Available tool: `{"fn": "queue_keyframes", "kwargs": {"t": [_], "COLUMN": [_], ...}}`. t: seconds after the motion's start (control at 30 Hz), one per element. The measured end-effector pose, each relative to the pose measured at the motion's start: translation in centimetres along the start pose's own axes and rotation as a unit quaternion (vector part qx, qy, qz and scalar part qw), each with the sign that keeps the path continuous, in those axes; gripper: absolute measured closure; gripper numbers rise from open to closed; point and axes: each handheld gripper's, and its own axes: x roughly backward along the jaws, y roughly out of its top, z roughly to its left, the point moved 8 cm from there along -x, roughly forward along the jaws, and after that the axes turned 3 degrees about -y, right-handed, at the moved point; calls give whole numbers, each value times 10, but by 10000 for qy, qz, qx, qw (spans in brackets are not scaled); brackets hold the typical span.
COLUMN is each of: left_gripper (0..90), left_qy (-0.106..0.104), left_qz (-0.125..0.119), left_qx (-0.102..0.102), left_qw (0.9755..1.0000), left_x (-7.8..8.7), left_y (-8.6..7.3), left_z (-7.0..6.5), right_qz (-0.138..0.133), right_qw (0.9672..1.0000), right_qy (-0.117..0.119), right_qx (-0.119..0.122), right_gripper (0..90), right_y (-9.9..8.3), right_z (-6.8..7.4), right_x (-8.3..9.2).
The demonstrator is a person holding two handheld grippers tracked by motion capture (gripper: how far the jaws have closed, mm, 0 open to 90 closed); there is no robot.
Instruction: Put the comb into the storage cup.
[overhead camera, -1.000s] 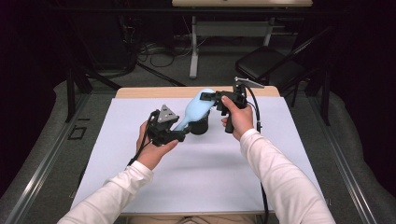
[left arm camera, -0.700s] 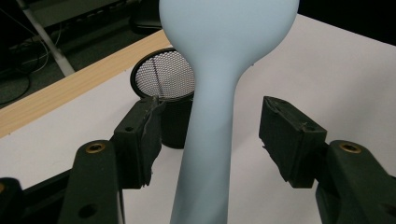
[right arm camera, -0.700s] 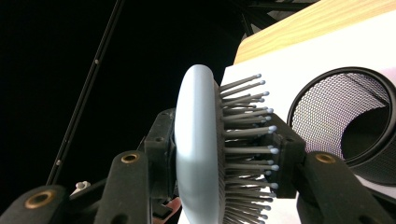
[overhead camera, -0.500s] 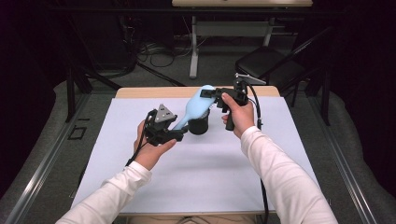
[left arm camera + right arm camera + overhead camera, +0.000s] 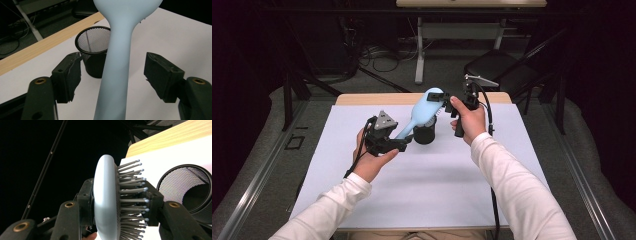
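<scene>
A light blue hairbrush (image 5: 414,120) hangs slanted above the white table, its head up and to the right. My right gripper (image 5: 447,102) is shut on the head (image 5: 105,202), one pad on the smooth back and the other in the bristles. My left gripper (image 5: 404,142) surrounds the handle (image 5: 117,62). Its jaws have just been opening, and both pads (image 5: 70,75) now stand off the handle with a gap on each side. A black mesh cup (image 5: 424,134) stands upright on the table right behind the brush, its mouth (image 5: 93,42) open and nothing showing inside.
A white sheet (image 5: 422,190) covers the table, with a wooden strip (image 5: 362,99) along the far edge. Beyond the table, on the dark floor, stand a black chair (image 5: 497,70) at the back right and a desk's white legs (image 5: 419,55).
The left jaws stand wider around the handle than before. The brush and both hands have barely shifted.
</scene>
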Motion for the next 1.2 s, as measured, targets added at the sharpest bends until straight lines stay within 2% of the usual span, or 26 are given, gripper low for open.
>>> {"fn": "queue_keyframes", "kwargs": {"t": [0.07,0.23,0.3,0.37,0.6,0.87,1.2], "left_gripper": [284,175,172,159,159,159,159], "left_qy": [6,67,-29,-23,-142,-128,-242], "left_qz": [0,-14,-30,-22,-22,-4,-3], "left_qx": [5,16,59,50,87,114,117], "left_qw": [10000,10000,10000,10000,9999,9999,9996], "left_x": [0,1,1,2,3,4,7], "left_y": [0,1,1,1,2,2,2], "left_z": [0,1,-1,-1,-5,-4,-7], "right_qz": [1,-7,-8,-15,-15,-46,-78], "right_qw": [10000,10000,10000,10000,9999,9998,9996], "right_qy": [-3,-4,-22,-29,-65,-104,-137], "right_qx": [5,26,47,63,111,148,249], "right_gripper": [527,527,527,527,527,526,526], "right_y": [0,2,2,3,4,7,11], "right_z": [0,3,4,4,6,8,13], "right_x": [0,2,3,3,6,9,13]}}
